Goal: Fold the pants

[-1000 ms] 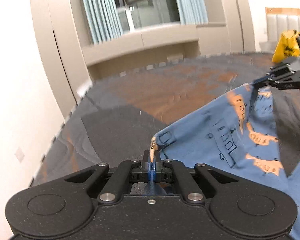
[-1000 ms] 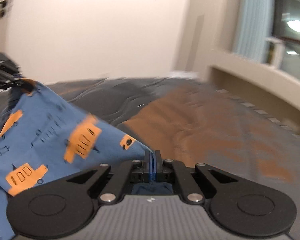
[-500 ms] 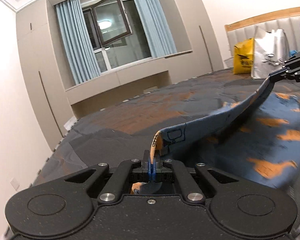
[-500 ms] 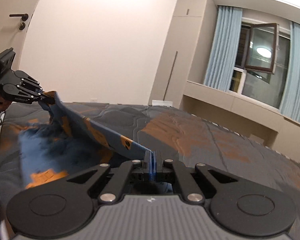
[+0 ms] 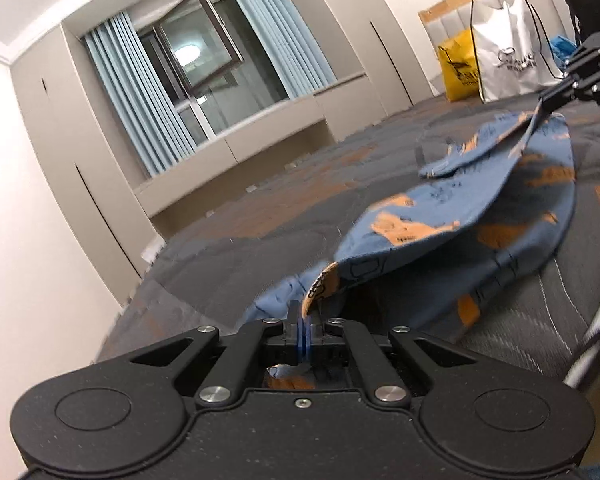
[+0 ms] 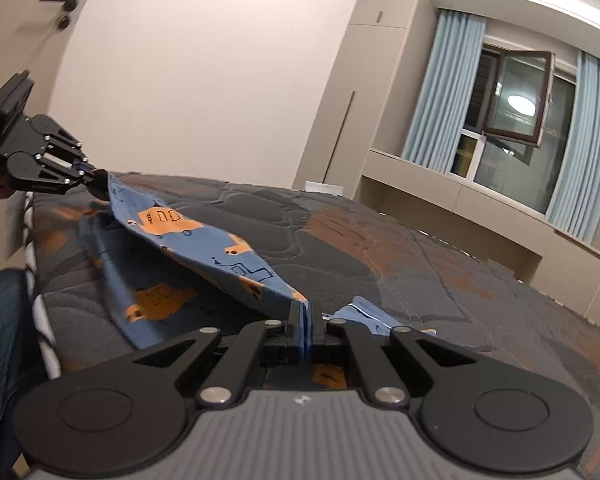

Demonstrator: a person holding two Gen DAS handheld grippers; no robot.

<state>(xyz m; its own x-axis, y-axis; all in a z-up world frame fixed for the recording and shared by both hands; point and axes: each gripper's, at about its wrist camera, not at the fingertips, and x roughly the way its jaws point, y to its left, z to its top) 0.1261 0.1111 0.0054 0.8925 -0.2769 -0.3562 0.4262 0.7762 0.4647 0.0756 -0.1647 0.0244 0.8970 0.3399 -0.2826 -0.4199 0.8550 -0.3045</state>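
Note:
The pants (image 5: 460, 216) are blue with orange vehicle prints and hang stretched between both grippers, low over the bed. My left gripper (image 5: 305, 316) is shut on one edge of the pants, and it shows at the far left of the right wrist view (image 6: 94, 174). My right gripper (image 6: 304, 312) is shut on the opposite edge of the pants (image 6: 204, 248), and it shows at the upper right of the left wrist view (image 5: 542, 100). The cloth between them sags in a fold, and its lower layer rests on the bed.
The bed (image 5: 260, 216) has a dark grey quilted cover with orange patches. A yellow bag (image 5: 458, 68) and a white bag (image 5: 508, 52) stand by the headboard. A person's leg in dark trousers (image 6: 4, 328) is at the bed's edge. A window (image 6: 512, 120) with blue curtains lies beyond.
Both grippers have swept across the bed and come lower, still holding the pants. The cloth, spread wide before, now sags folded over itself onto the cover.

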